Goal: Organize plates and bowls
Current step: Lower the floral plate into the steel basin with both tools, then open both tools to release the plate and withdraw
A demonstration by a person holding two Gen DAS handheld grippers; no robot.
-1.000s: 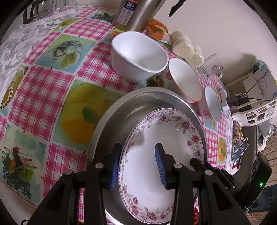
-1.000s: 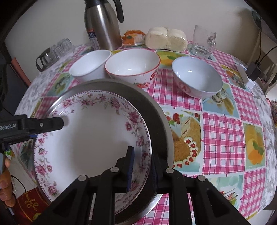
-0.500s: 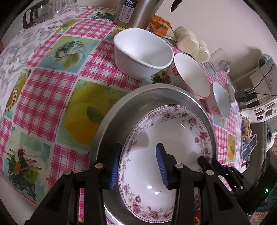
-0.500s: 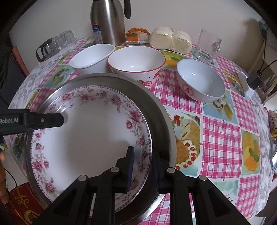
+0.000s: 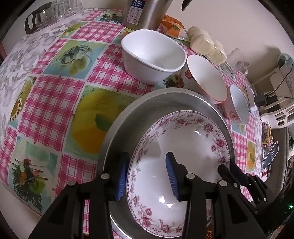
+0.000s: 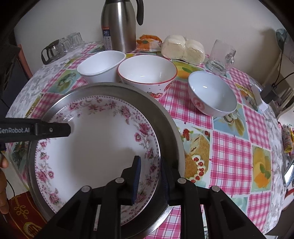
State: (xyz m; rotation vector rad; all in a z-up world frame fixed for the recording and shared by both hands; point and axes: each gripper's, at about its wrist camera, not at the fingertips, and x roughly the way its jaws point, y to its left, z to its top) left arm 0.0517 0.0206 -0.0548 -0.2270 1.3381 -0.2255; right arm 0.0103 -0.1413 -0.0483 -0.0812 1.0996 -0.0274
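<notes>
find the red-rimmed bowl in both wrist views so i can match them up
Left wrist: the red-rimmed bowl sits upper right of centre, between the plain white bowl and the small bowl with the red emblem, just beyond the metal pan's rim.
Right wrist: the red-rimmed bowl sits at upper centre, behind the pan's rim.
Shared landmark: the steel thermos behind the bowls.

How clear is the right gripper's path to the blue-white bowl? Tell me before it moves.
Probably clear. The right gripper is closed on the floral plate rim and must let go first. The blue-white bowl stands alone on the checked tablecloth, with nothing standing between them.
</notes>
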